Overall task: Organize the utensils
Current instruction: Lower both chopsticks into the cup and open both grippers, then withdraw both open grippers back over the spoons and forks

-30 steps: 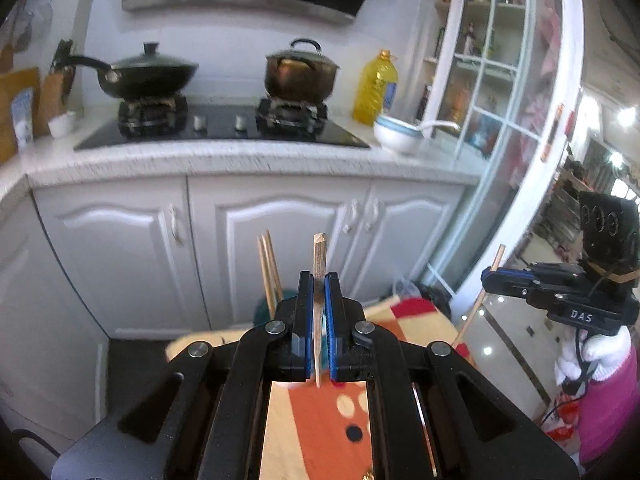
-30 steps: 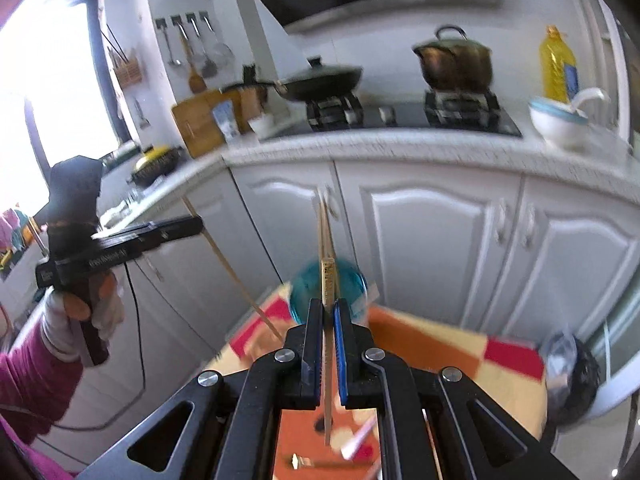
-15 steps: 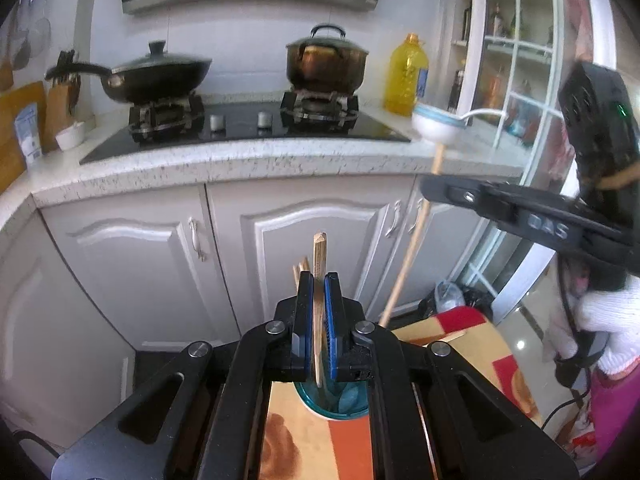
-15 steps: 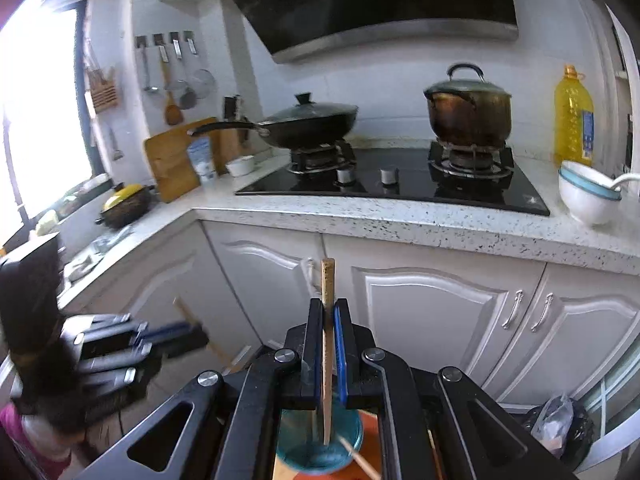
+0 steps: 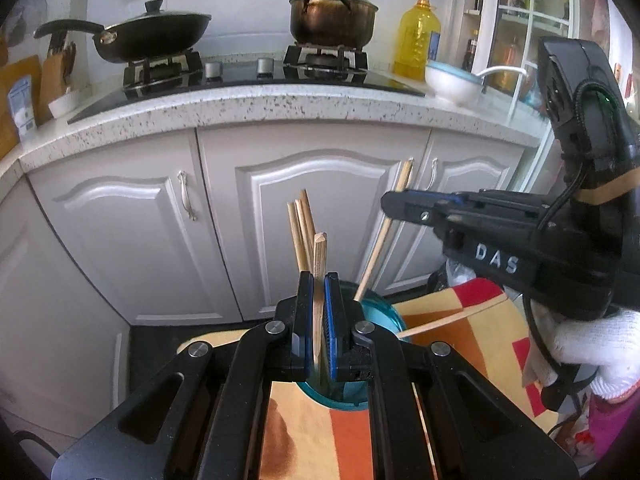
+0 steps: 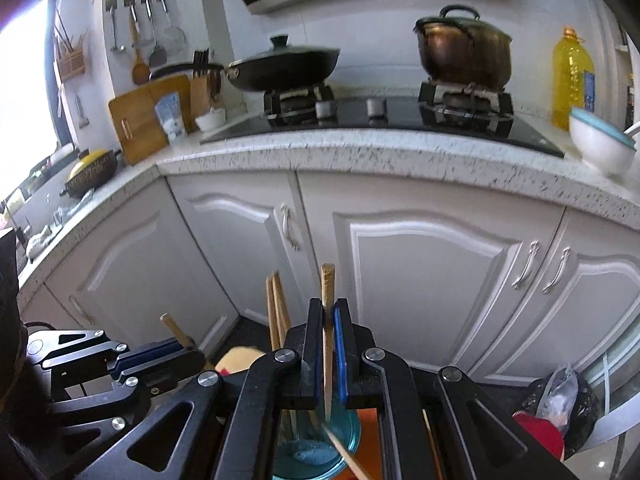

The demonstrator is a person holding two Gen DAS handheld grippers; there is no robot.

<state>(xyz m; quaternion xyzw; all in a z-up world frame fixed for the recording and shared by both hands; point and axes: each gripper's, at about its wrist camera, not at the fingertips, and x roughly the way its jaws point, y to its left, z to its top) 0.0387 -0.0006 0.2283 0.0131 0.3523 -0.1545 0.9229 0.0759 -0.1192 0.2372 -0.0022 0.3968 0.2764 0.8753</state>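
- Gripping: left gripper (image 5: 319, 312) clenches one thin wooden chopstick (image 5: 319, 280); right gripper (image 6: 329, 344) clenches another (image 6: 327, 320).
- Handling: light, stiff, smooth; hold mid-shaft above the teal glass cup (image 5: 384, 316).

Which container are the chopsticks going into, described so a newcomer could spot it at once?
Below the speckled counter and white cabinet doors, on the orange patterned tablecloth, stands a teal glass cup. It alone is see-through blue, with wooden chopsticks standing in it.
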